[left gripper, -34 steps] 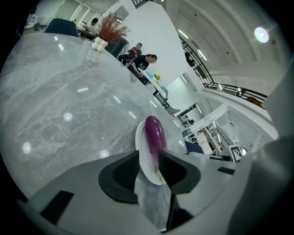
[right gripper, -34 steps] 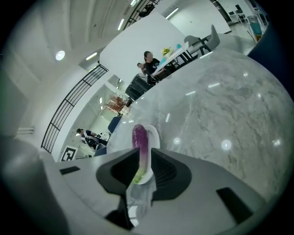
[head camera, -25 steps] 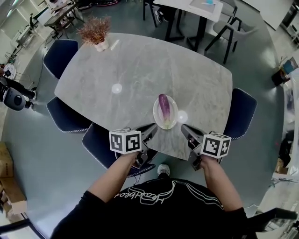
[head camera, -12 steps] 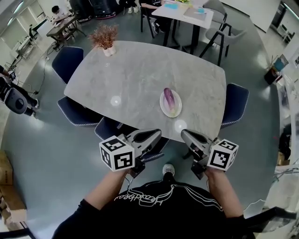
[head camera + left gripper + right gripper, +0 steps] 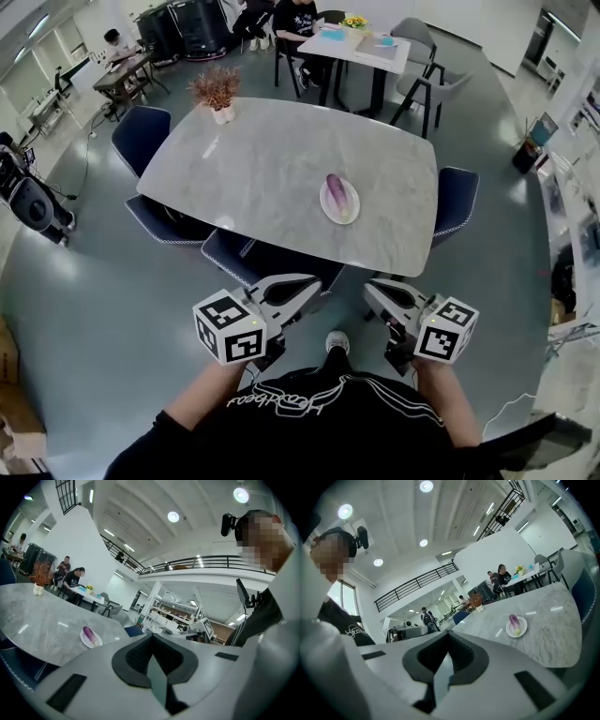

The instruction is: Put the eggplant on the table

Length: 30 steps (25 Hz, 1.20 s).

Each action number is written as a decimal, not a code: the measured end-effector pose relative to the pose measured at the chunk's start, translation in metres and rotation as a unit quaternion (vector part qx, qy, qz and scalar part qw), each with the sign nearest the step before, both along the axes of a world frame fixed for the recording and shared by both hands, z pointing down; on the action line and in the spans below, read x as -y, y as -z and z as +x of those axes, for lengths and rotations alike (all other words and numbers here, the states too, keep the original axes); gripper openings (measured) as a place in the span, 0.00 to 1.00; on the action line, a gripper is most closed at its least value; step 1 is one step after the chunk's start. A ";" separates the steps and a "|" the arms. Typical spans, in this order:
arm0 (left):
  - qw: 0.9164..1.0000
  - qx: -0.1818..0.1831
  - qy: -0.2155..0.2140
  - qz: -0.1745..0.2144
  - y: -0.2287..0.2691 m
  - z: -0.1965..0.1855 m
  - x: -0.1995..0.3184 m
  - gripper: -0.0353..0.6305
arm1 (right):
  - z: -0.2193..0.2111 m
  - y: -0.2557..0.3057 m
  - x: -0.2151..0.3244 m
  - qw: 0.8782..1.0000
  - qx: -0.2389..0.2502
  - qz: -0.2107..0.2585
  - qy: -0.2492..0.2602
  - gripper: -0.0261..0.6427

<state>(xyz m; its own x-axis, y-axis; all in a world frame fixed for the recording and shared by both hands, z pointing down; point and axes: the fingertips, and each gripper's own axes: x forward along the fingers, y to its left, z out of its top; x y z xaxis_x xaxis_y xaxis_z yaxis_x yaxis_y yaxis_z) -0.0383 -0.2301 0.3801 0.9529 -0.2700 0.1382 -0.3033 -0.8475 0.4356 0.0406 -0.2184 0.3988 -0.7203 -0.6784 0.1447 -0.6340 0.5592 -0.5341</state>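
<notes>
A purple eggplant [image 5: 338,191] lies on a white plate [image 5: 327,208] near the right front of the grey marble table [image 5: 253,169]. Both grippers are held close to the person's body, well short of the table's near edge. My left gripper [image 5: 313,282] is shut with nothing in it, and so is my right gripper [image 5: 371,287]. In the left gripper view the shut jaws [image 5: 151,637] point past the eggplant [image 5: 89,634], far off at the left. From the right gripper [image 5: 446,636], the eggplant [image 5: 513,623] on its plate [image 5: 520,631] shows far to the right.
Blue chairs ring the table; one [image 5: 267,262] stands between the grippers and the near edge, another [image 5: 457,202] at the right end. A potted dry plant [image 5: 217,92] sits at the far left corner. People sit at a second table [image 5: 353,41] behind.
The person has stepped back from the table. Both grippers have drawn away from the plate toward the body and risen; the table looks smaller and farther off.
</notes>
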 end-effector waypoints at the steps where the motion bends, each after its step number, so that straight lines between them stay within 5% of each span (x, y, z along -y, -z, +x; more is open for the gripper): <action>1: 1.000 -0.003 -0.002 0.000 0.001 -0.002 -0.008 0.06 | -0.002 0.000 -0.008 1.000 0.000 0.000 -0.001 0.05; 30: 1.000 -0.005 -0.015 -0.001 -0.013 -0.030 -0.091 0.06 | -0.051 -0.022 -0.082 1.000 -0.011 -0.010 0.027 0.05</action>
<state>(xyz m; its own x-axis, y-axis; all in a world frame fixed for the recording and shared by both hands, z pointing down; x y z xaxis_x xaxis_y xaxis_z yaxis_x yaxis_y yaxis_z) -0.0678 -0.1390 0.3932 0.9617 -0.2415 0.1297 -0.2741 -0.8548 0.4407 -0.0108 -0.1368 0.4207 -0.7520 -0.6360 0.1732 -0.6148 0.5821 -0.5321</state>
